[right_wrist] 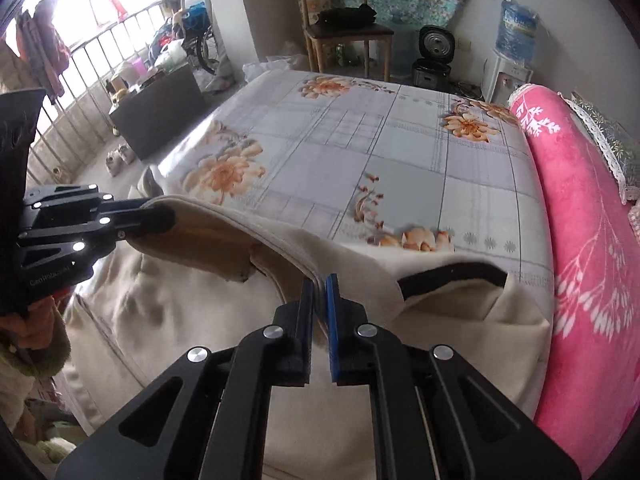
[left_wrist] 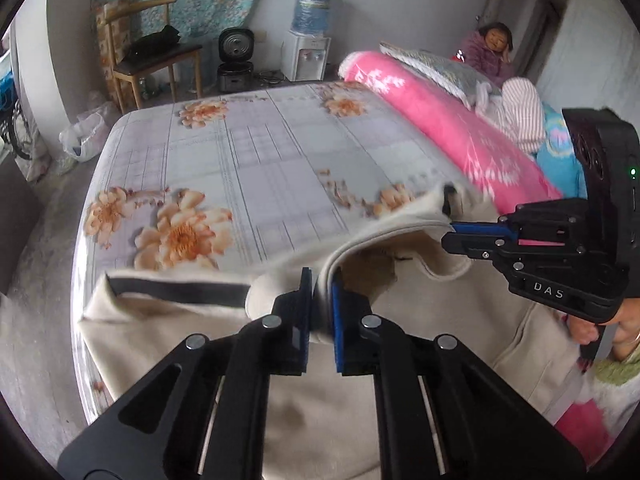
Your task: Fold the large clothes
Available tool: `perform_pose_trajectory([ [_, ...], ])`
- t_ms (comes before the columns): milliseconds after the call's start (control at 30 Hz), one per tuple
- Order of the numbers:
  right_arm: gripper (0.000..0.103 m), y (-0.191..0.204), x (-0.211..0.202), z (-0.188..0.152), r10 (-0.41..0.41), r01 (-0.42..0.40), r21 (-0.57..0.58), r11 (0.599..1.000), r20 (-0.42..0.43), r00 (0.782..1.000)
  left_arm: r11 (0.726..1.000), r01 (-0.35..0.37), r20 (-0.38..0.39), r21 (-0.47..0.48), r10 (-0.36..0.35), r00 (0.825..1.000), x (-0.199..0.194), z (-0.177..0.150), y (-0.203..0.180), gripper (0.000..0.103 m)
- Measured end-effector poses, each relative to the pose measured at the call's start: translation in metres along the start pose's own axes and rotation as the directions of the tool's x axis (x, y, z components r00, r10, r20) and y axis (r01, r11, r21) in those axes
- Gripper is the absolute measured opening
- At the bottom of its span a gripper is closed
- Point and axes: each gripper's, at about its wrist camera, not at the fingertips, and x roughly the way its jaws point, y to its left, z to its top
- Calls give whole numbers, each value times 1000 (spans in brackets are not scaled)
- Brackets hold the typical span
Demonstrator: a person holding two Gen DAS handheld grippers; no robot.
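A large cream garment with a dark band on one cuff lies on the near part of a bed; it also shows in the right wrist view. My left gripper is shut on the garment's raised edge and holds it above the bed. My right gripper is shut on the same edge further right. The edge hangs lifted between the two. Each gripper shows in the other's view, the right gripper at the right and the left gripper at the left.
The bed has a floral grey sheet. A rolled pink blanket lies along its right side. A person sits at the far right. A wooden chair, a rice cooker and a water dispenser stand beyond the bed.
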Motion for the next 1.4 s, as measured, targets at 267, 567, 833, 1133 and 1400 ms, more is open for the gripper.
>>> perform_pose_trajectory([
  [267, 37, 9, -24, -25, 66, -66, -77, 995, -1, 998, 999, -41, -49, 28, 42, 998, 29, -51, -3, 9],
  [567, 27, 9, 42, 9, 280, -270, 114, 956, -77, 957, 999, 10, -13, -44, -10, 1000, 1, -55, 12, 17],
  [833, 27, 26, 55, -22, 238, -229, 118, 966, -66, 969, 989, 90, 110, -114, -77, 991, -32, -33, 24, 17],
  [1133, 27, 8, 11, -14, 179, -181, 85, 980, 34, 983, 984, -17, -64, -175, 6, 998, 57, -35, 30, 16],
  [1400, 25, -23, 49, -18, 51, -52, 88, 995, 16, 999, 985, 5, -30, -175, -10, 1000, 52, -46, 33, 16],
])
